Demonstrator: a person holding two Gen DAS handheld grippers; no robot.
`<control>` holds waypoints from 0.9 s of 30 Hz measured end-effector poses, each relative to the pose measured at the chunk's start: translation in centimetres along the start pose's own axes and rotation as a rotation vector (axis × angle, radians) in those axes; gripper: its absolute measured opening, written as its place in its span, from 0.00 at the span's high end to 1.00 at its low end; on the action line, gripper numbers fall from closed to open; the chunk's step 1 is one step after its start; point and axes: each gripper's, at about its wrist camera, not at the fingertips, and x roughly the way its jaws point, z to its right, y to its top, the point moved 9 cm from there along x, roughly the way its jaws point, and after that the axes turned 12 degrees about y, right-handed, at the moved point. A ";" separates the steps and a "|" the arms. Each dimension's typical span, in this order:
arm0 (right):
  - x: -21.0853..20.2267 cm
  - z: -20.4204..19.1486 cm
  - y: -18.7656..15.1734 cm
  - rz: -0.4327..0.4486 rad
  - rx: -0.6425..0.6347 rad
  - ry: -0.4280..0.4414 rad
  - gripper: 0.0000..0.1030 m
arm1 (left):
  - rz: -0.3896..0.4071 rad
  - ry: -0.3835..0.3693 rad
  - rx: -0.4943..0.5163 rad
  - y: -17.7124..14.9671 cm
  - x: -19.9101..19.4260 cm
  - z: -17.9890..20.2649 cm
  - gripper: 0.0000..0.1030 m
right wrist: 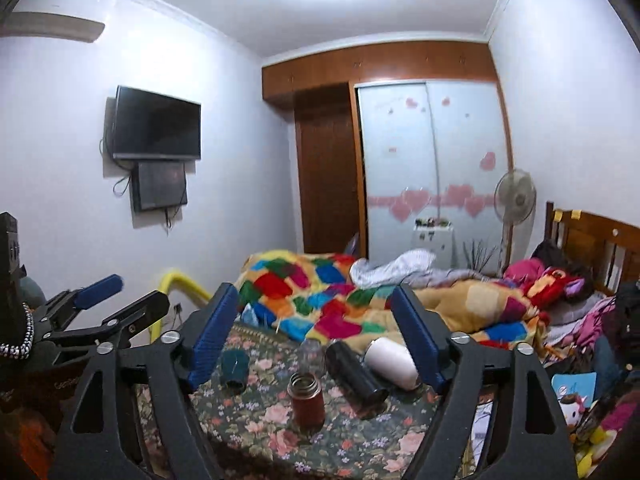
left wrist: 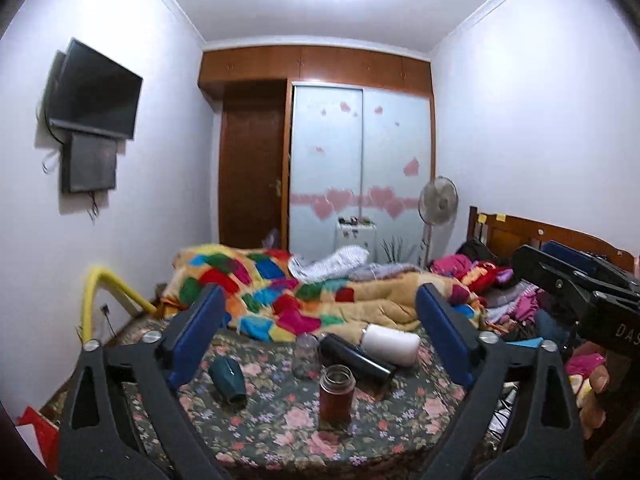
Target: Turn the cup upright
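Observation:
On the floral bedsheet (left wrist: 280, 432) lie a teal cup (left wrist: 228, 379) on its side, a black flask (left wrist: 356, 360) on its side and a white cup (left wrist: 390, 344) on its side. A brown-red flask (left wrist: 336, 398) and a clear glass (left wrist: 306, 354) stand upright. The same items show in the right wrist view: teal cup (right wrist: 234, 368), black flask (right wrist: 356, 374), white cup (right wrist: 390, 362), brown-red flask (right wrist: 306, 402), clear glass (right wrist: 311, 354). My left gripper (left wrist: 320, 328) is open and empty, above them. My right gripper (right wrist: 316, 332) is open and empty, held back from them.
A patchwork quilt (left wrist: 280, 292) is heaped behind the cups. Clothes and soft toys (left wrist: 516, 292) pile up at the right by the wooden headboard (left wrist: 560, 240). A yellow rail (left wrist: 104, 288) stands at the bed's left edge. A fan (left wrist: 438, 204) and wardrobe (left wrist: 360, 160) are far back.

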 end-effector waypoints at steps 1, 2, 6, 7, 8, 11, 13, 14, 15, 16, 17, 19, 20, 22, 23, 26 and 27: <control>-0.1 -0.1 0.1 0.010 -0.001 -0.010 0.17 | 0.009 0.008 0.001 0.1 -0.4 -0.1 0.02; -0.3 0.0 0.0 0.014 0.000 -0.015 0.12 | 0.012 0.013 0.001 0.1 -0.5 -0.1 0.00; -0.5 0.1 -0.3 0.019 0.013 -0.033 0.00 | 0.016 0.040 0.003 -0.1 -0.8 -0.3 0.00; -0.4 0.2 -0.5 0.013 0.014 -0.036 0.00 | 0.012 0.039 0.001 -0.1 -0.7 -0.4 0.00; -0.3 0.3 -0.7 0.003 0.011 -0.039 0.00 | 0.007 0.037 -0.003 -0.2 -0.5 -0.5 0.00; -0.4 0.4 -1.0 -0.005 0.010 -0.044 0.00 | 0.001 0.036 -0.008 -0.4 -0.4 -0.6 0.00; -0.4 0.5 -1.0 -0.008 0.009 -0.045 0.00 | 0.001 0.042 -0.007 -0.5 -0.4 -0.5 0.00; -1.1 0.4 -1.4 -0.007 0.007 -0.047 0.00 | 0.000 0.043 -0.008 -0.5 -0.4 -0.4 0.00; -1.1 0.4 -1.4 -0.007 0.008 -0.047 0.00 | -0.001 0.042 -0.008 -0.6 -0.5 -0.4 0.00; -1.3 0.5 -1.4 -0.008 0.009 -0.047 0.00 | -0.003 0.040 -0.009 -0.6 -0.5 -0.4 0.00; -1.5 0.4 -1.5 -0.010 0.009 -0.046 0.00 | -0.005 0.036 -0.010 -0.7 -0.4 -0.3 0.00; -1.5 0.4 -1.6 -0.014 0.013 -0.044 0.00 | -0.006 0.036 -0.009 -0.7 -0.4 -0.3 0.00; -1.6 0.4 -1.7 -0.016 0.015 -0.045 0.00 | -0.006 0.038 -0.006 -0.7 -0.4 -0.3 0.00; -1.6 0.4 -1.8 -0.022 0.016 -0.044 0.00 | -0.007 0.038 -0.005 -0.8 -0.4 -0.2 0.00; -1.6 0.4 -1.9 -0.025 0.016 -0.044 0.00 | -0.008 0.036 -0.004 -0.8 -0.4 -0.2 0.00; -1.6 0.3 -1.9 -0.029 0.017 -0.041 0.00 | -0.008 0.036 -0.003 -0.8 -0.5 -0.2 0.00; -1.7 0.3 -1.9 -0.031 0.016 -0.042 0.00 | -0.009 0.034 -0.004 -0.8 -0.6 -0.2 0.00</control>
